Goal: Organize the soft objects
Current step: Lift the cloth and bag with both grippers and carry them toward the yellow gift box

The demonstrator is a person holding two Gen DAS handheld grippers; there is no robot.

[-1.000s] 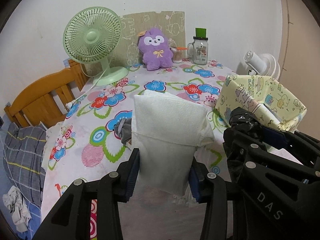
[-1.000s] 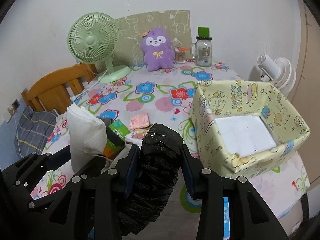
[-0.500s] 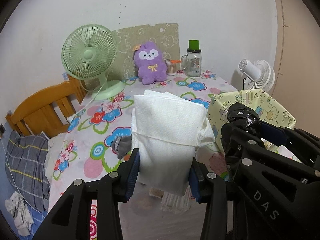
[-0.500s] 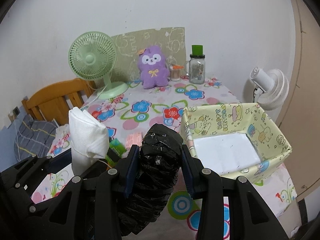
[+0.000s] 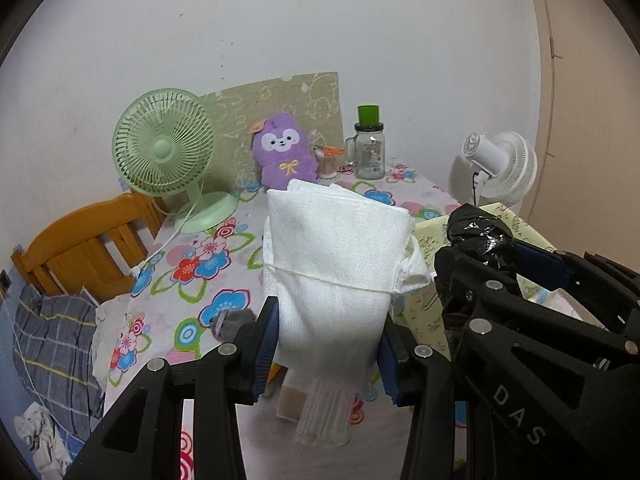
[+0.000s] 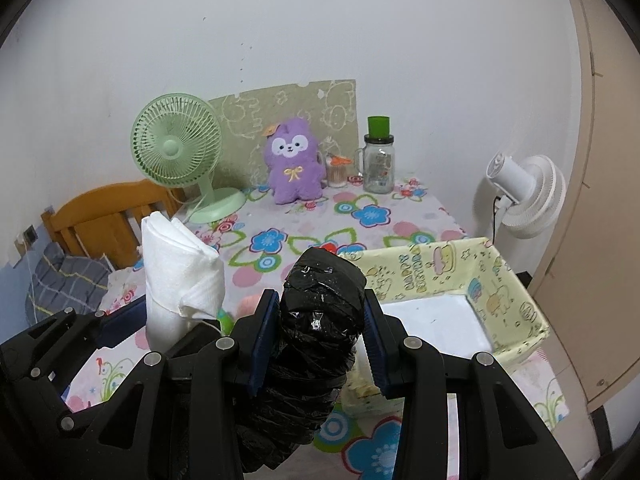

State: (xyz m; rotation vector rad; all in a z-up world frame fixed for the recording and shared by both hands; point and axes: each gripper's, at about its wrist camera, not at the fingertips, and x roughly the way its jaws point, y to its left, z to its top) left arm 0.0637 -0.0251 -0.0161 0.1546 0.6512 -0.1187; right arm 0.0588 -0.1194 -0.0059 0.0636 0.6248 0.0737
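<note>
Left wrist view, my left tongs (image 5: 328, 344) pinching a quilted white folded cloth (image 5: 336, 264) above the floral table (image 5: 192, 264), my right tongs (image 6: 320, 336) squeezing a crinkly black plastic roll (image 6: 320, 320) beside the yellow paper box (image 6: 500, 300).

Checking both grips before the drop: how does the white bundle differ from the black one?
The white bundle is folded textured cloth or paper, flat-sided with layered edges; the black bundle is a crinkled, glossy plastic roll. The left gripper holds the white one, the right gripper the black. Both stand upright, clamped near the middle, near the yellow box.
</note>
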